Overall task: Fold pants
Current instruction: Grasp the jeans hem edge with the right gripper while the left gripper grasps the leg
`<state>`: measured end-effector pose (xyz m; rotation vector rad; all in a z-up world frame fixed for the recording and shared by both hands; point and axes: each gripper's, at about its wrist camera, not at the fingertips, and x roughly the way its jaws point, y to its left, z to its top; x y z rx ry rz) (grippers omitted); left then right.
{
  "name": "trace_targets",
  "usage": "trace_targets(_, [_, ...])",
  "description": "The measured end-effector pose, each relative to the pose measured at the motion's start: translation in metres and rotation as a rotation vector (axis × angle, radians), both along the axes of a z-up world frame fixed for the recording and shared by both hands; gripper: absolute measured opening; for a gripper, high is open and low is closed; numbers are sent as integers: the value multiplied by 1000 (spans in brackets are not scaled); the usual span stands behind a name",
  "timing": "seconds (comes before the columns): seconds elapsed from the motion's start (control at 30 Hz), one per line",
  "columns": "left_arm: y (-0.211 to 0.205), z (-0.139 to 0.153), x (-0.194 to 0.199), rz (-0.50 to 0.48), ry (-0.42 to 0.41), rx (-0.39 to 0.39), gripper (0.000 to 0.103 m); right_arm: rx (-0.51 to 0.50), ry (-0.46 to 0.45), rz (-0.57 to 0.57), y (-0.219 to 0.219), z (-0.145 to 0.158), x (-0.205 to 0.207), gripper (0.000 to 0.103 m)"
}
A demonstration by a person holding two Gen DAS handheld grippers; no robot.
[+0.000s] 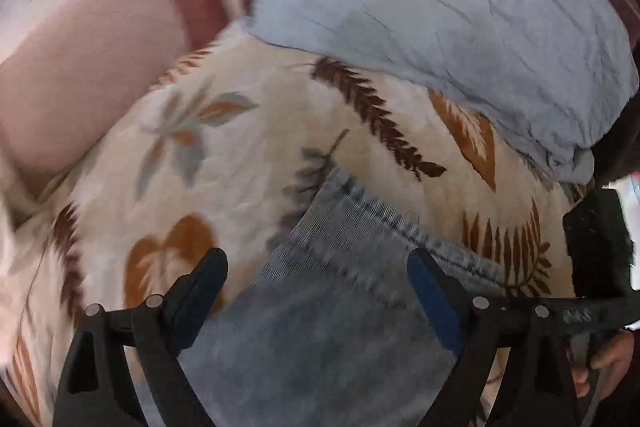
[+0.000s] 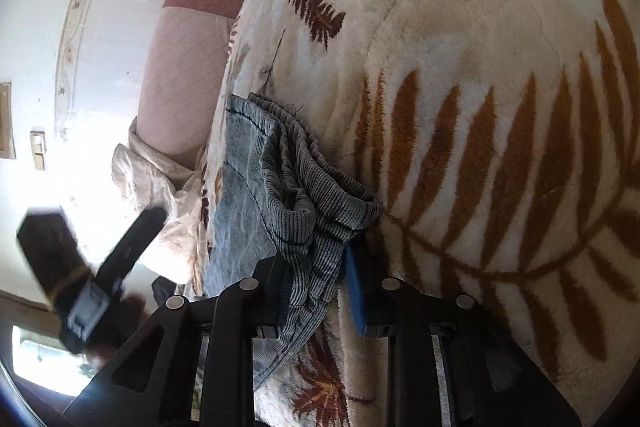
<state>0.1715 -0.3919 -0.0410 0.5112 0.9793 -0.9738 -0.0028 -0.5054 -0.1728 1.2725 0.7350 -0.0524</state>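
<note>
Pants (image 2: 280, 187) of blue denim, spread on leaf-print blanket (image 2: 460, 107). Bunched edge pinched tight in right gripper (image 2: 316, 279). Left gripper (image 1: 316, 267) wide apart over flat leg, gripping nothing. Blue cloth (image 1: 440, 7) beyond, on blanket.

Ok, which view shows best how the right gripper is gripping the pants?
The right wrist view: the right gripper has its fingers closed on a bunched, ribbed fold of the pants. The left wrist view shows only flat pant fabric under the open left gripper, plus the right gripper's body at its right edge.
</note>
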Motion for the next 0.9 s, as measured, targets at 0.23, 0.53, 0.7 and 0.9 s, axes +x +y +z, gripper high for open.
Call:
trace_targets(0.23, [-34,-34,15,-92,134,46,62,26,-11,8,-2,-1,1,24])
trace_targets(0.53, [-46,-52,29,-131,221,38,57,29,-13,9,-4,-2,-1,26])
trace_targets(0.7, [-45,-52,21,-125,199,-17,42,23,-13,9,-3,-1,-1,26])
trace_targets(0.9, [-32,-43,18,-90,175,-70,21,-32,-21,14,2,6,-2,22])
